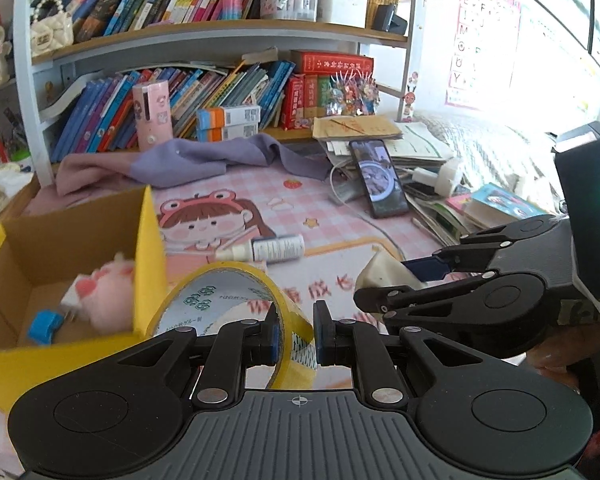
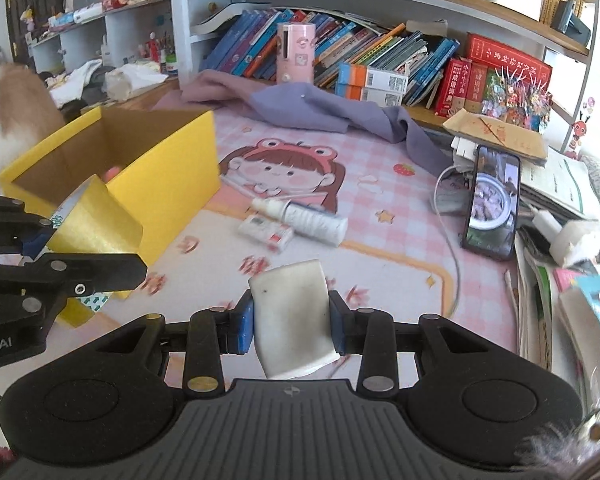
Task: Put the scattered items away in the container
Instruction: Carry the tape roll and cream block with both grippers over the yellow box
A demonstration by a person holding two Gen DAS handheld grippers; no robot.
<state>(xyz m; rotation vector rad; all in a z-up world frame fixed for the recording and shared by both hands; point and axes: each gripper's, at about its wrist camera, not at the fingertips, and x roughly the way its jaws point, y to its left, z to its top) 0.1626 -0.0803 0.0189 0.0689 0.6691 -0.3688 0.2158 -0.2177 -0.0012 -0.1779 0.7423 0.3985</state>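
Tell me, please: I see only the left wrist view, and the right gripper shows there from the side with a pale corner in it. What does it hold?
Observer: The right gripper is shut on a flat white block with a few dark specks, held upright between its pads.
Operator: Thank you. My left gripper holds the tape roll, and it covers the mat just in front of the spray bottle. Is anything there?
Observer: Yes. A small white and red box lies flat on the mat right beside the bottle, on its near side.
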